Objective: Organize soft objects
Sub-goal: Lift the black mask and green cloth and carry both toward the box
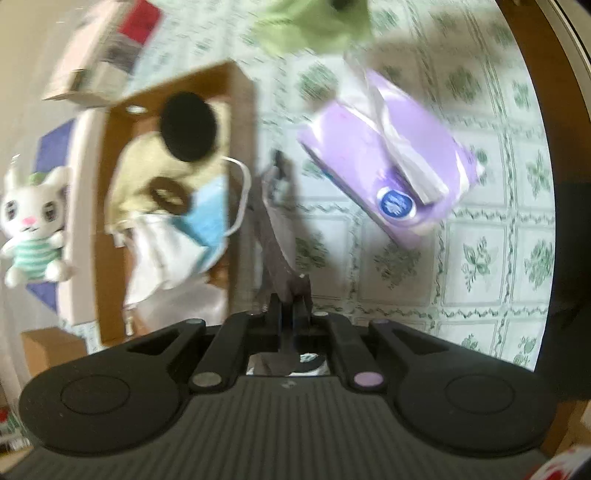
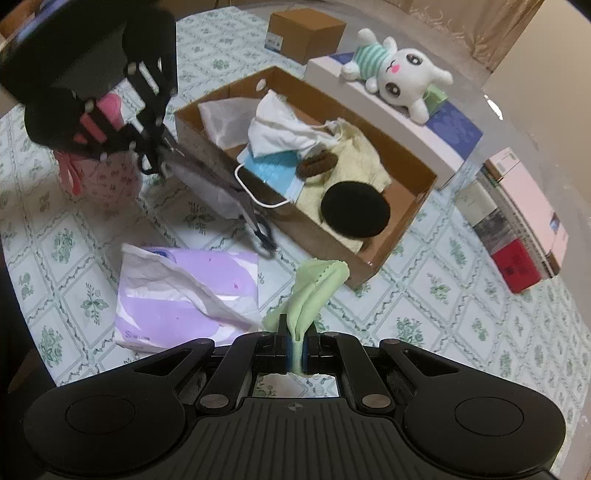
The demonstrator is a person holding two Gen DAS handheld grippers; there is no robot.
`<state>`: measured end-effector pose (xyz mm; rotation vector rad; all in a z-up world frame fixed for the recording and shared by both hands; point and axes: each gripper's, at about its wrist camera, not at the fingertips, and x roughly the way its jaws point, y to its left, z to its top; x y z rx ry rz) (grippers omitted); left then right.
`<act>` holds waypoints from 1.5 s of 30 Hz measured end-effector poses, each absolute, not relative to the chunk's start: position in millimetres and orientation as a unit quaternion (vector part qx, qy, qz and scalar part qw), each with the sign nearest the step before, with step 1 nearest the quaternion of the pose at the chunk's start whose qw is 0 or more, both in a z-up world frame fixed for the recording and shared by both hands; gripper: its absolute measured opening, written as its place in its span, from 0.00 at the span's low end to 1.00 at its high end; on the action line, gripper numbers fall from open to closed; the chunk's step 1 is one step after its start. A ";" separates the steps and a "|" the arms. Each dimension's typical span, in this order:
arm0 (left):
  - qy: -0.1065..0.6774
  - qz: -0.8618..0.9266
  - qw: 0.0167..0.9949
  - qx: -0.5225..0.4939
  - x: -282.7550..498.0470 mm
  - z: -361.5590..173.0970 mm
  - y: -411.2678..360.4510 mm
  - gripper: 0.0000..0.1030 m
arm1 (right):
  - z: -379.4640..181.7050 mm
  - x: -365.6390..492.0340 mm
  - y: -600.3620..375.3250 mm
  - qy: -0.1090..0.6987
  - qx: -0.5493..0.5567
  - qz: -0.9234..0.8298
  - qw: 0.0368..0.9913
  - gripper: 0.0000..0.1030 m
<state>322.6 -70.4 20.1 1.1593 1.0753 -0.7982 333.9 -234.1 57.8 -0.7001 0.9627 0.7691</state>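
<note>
Your left wrist view was smeared with motion blur: the purple tissue pack (image 1: pixel 384 162), the cardboard box (image 1: pixel 236 110) and the green cloth (image 1: pixel 314 26) all had soft, streaked edges, while the right wrist view stayed sharp. You worked in soft, even indoor light that threw pale, diffuse shadows onto the patterned tabletop (image 2: pixel 424 295), with a small glare spot at the upper right rim of the right view. Both fisheye pictures bent straight lines towards the dark corners.
</note>
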 end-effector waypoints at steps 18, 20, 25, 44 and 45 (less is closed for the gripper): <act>0.405 -0.250 0.764 0.435 314.5 151.9 -29.8 0.04 | 131.9 304.7 -223.7 0.389 -0.303 0.324 0.807 0.05; 0.404 -0.240 0.773 0.427 310.5 157.9 -25.4 0.04 | 137.7 299.8 -222.0 0.384 -0.303 0.324 0.810 0.05; 0.402 -0.217 0.796 0.398 305.1 162.8 -18.0 0.04 | 146.2 291.5 -217.8 0.373 -0.302 0.323 0.816 0.05; 0.402 -0.182 0.832 0.336 311.7 149.3 -6.9 0.04 | 147.3 292.1 -211.4 0.364 -0.296 0.319 0.823 0.05; 0.403 -0.181 0.833 0.332 312.1 148.2 -6.4 0.04 | 146.5 292.7 -210.6 0.364 -0.296 0.319 0.824 0.05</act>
